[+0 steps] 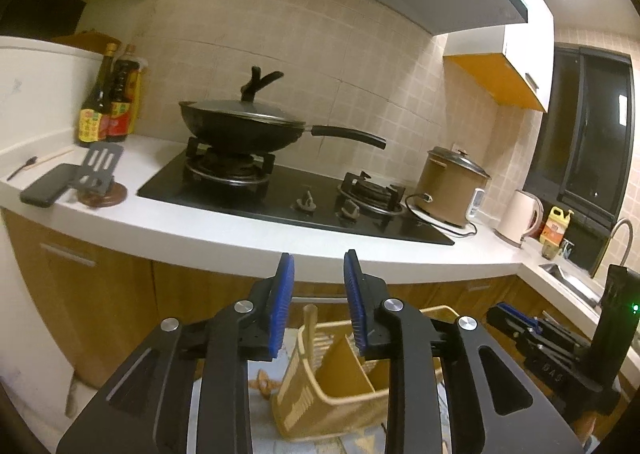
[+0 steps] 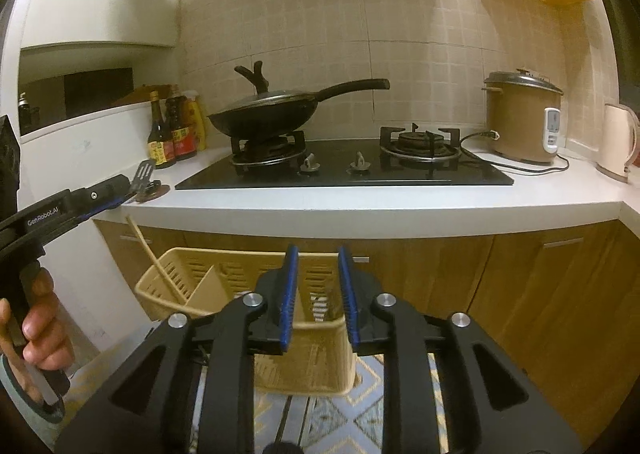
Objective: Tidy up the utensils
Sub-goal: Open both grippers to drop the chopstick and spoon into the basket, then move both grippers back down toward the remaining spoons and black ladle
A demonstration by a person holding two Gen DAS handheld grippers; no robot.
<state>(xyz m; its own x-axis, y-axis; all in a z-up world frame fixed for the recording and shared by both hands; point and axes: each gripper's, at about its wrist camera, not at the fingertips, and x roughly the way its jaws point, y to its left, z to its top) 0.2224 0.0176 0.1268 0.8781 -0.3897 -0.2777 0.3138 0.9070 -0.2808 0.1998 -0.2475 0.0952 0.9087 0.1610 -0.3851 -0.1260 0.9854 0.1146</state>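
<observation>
Both the left tongs [image 1: 319, 302] and right tongs [image 2: 318, 294] are being held partly open, with nothing gripped. The beige utensil basket [image 2: 224, 290] is sitting low, below the tabletop's [image 2: 360, 206] front edge, with 1 chopstick [image 2: 146, 250] leaning in it. The utensils near the tabletop's left edge, a slotted spatula [image 1: 102, 164] and a small spoon [image 1: 22, 168], are at risk of being nudged off.

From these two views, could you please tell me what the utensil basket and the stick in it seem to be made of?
The utensil basket looks like moulded beige plastic, matte, with slotted vent walls and a solid divider. The stick leaning in it looks like pale wood or bamboo, though plastic cannot be excluded.
</observation>
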